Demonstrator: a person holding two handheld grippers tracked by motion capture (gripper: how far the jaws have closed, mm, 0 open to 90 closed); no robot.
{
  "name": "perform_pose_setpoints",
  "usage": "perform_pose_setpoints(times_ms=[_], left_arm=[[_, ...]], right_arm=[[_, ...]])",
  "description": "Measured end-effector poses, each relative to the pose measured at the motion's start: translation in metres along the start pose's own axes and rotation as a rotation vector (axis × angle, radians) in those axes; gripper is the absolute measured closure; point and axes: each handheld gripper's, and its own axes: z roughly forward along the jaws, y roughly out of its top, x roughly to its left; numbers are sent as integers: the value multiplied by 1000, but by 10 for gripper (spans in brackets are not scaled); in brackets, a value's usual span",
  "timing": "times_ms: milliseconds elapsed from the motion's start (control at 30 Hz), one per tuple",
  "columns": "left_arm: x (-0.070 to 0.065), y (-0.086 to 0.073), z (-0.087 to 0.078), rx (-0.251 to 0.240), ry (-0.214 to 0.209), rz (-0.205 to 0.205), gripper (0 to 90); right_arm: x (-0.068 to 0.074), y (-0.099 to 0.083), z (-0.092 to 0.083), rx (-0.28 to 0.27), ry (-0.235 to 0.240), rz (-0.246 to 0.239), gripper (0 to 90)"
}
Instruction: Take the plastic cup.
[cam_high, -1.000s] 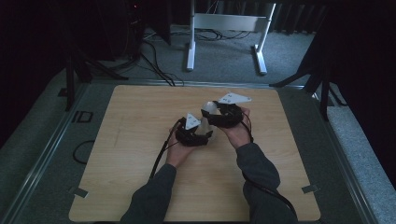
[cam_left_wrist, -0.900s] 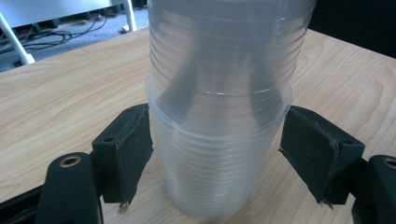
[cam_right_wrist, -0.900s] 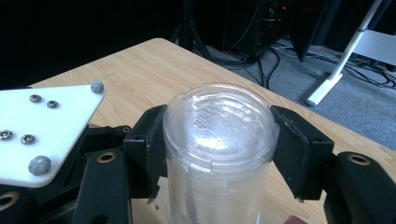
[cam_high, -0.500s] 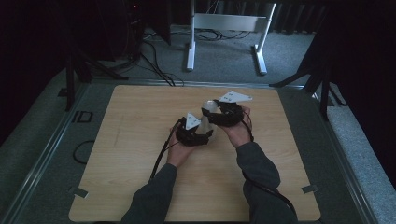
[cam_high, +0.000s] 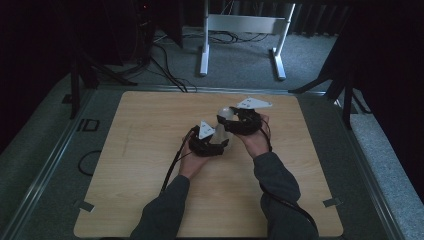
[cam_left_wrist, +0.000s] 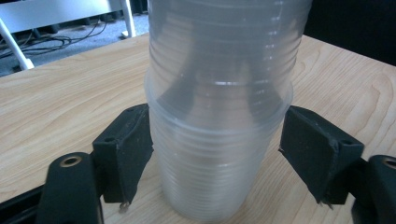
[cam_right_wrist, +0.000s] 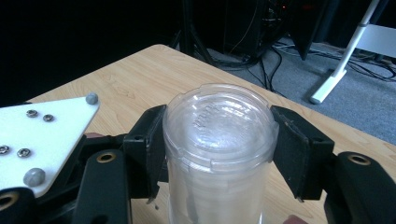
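Counter (cam_high: 150, 165): a light wood-grain top on a grey carpeted floor (cam_high: 55, 165), dark surroundings on both sides.
Stand (cam_high: 240, 30): a white metal frame on the floor beyond the far edge of the counter, cables lying around its feet.
Forearms: two dark sleeves enter the high view from the bottom edge and converge near the middle of the counter.
Cup stack (cam_high: 223, 127): clear ribbed plastic cups nested into one another. The stack lies roughly level above the middle of the counter, held between the two hand-held grippers. In the left gripper view the open rim of the outer cup (cam_left_wrist: 219, 154) surrounds the inner cups (cam_left_wrist: 224, 42). In the right gripper view the closed base of the end cup (cam_right_wrist: 219, 126) faces the camera.
Left hand-held gripper (cam_high: 210, 142): positioned at the near end of the stack. The jaws have just been opening, with the outer cup between them. The left pad lies against the cup wall; a narrow gap shows at the right pad (cam_left_wrist: 317, 149). State: parted, not clamped.
Right hand-held gripper (cam_high: 240, 120): positioned at the far end of the stack. Both pads press on the cup wall just behind the base. State: closed, gripping the stack.
Plates: a grey three-cornered plate (cam_right_wrist: 42, 135) sits on top of each hand-held gripper.
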Motion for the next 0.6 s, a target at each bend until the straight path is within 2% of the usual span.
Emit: perform_pose_setpoints(times_ms=[167,400,600], left_arm=[[-1,1,3,-14,0,-4,209],[-2,0,5,-31,9,14,196],[-3,-1,8,-28,24,18,183]], right_arm=[[1,0,1,2,8,4,393],[2,0,1,6,26,13,394],[2,0,2,2,38,25,395]])
